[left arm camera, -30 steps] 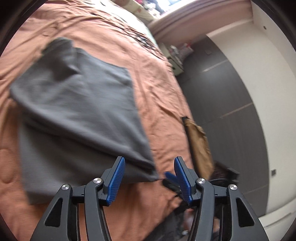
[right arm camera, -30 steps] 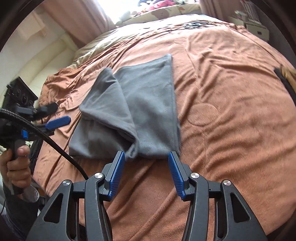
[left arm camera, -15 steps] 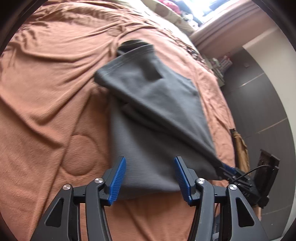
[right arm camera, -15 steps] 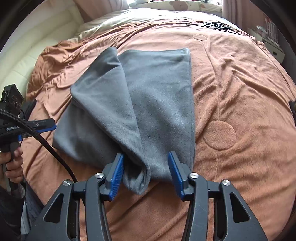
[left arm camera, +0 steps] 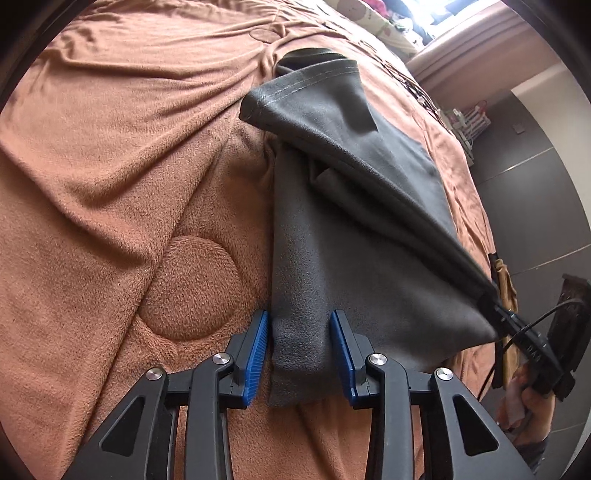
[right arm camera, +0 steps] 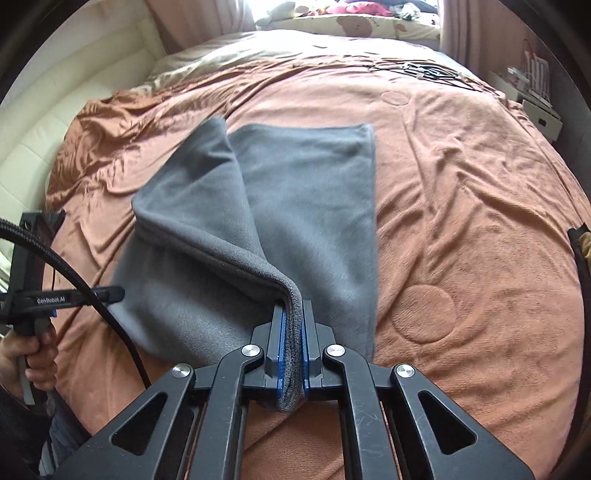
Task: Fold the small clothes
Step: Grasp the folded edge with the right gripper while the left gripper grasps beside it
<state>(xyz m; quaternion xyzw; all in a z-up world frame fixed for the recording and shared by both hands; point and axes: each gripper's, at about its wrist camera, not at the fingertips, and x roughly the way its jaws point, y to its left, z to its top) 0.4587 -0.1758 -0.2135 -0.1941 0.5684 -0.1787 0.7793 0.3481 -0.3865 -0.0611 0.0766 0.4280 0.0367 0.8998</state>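
Bedroom; bed (right arm camera: 461, 177) covered by rust-orange fleece blanket (left arm camera: 110, 155), wrinkled, with stitched circle motifs. Cream padded headboard (right arm camera: 55, 122) at 10 o'clock in right-wrist view; bear-print pillow (right arm camera: 354, 24) and window light at 12. Dark tiled floor (left arm camera: 535, 192) at 3 o'clock in left-wrist view; white rack (left arm camera: 471, 122) at 2.

Grey garment (right arm camera: 306, 206) mid-bed on the blanket, partly folded: far half flat, one layer lifted into a ridge running from 11 o'clock toward the near corner in right-wrist view. Hemmed opening of garment at 12 o'clock in left-wrist view, raised off the blanket.

Right gripper (right arm camera: 292, 354) pressed together, pinching the near corner of the garment; grey fleece squeezed between the blue pads and bulging out below them. Same gripper seen from left-wrist view at 4 o'clock, garment drawn taut toward it.

Left gripper (left arm camera: 300, 354) part spread, jaws just been closing, other near corner of garment between the blue pads; left pad at the cloth edge, right pad alongside, firm contact unclear. Same gripper in right-wrist view at 8 o'clock, held by a hand (right arm camera: 26, 354), black cable (right arm camera: 92, 299) looping over it.
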